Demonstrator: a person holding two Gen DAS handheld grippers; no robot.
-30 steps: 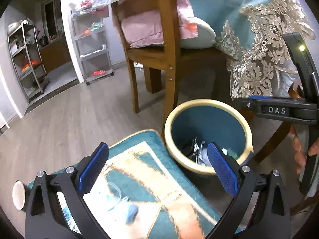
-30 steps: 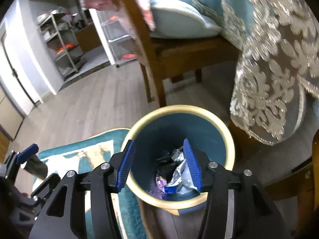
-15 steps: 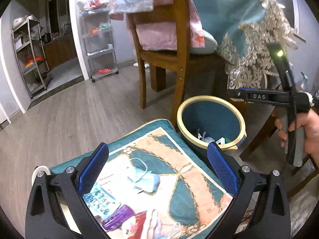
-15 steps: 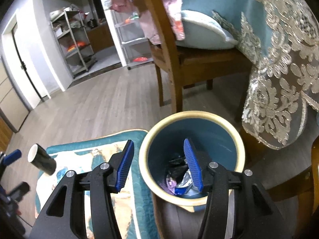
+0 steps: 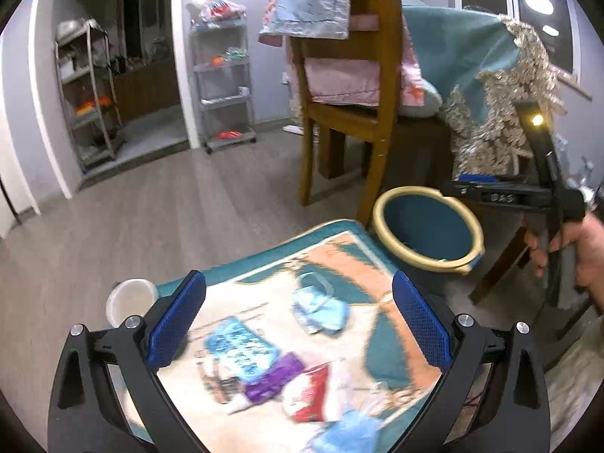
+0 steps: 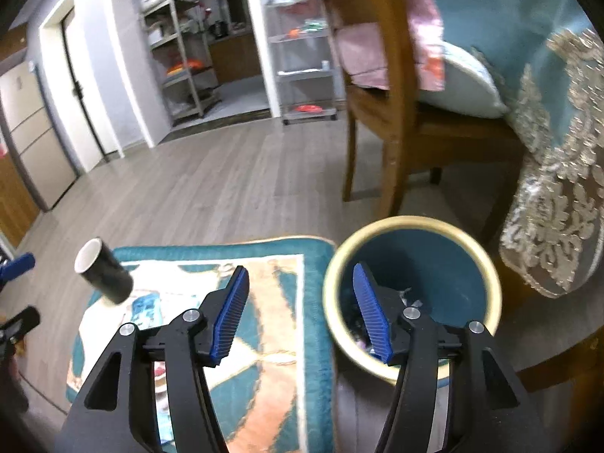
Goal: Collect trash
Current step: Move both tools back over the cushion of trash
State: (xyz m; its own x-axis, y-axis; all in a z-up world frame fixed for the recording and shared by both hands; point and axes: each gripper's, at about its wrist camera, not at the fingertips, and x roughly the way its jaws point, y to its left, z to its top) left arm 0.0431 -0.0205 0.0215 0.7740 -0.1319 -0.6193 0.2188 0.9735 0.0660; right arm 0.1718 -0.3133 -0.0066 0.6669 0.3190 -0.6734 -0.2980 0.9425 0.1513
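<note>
A teal bin with a cream rim (image 5: pixel 426 234) stands at the rug's far right corner; in the right wrist view (image 6: pixel 411 287) it holds wrappers. On the teal and cream rug (image 5: pixel 362 249) lie a blue face mask (image 5: pixel 321 309), a blue patterned packet (image 5: pixel 241 351), a purple wrapper (image 5: pixel 275 377) and a red and white wrapper (image 5: pixel 313 392). A black paper cup with a white inside (image 6: pixel 102 275) lies tipped on the rug's left edge. My left gripper (image 5: pixel 298 324) is open and empty above the litter. My right gripper (image 6: pixel 302 321) is open and empty over the bin's near rim.
A wooden chair (image 5: pixel 351 113) with pink cloth stands behind the bin. A lace-edged teal tablecloth (image 6: pixel 558 173) hangs at the right. Grey wood floor (image 5: pixel 151 207) stretches left toward metal shelves (image 5: pixel 222 83) and a doorway.
Both grippers have pulled back and up from the bin. The left view has swung down onto the rug, and the litter now shows. The right gripper has opened wider and shifted left.
</note>
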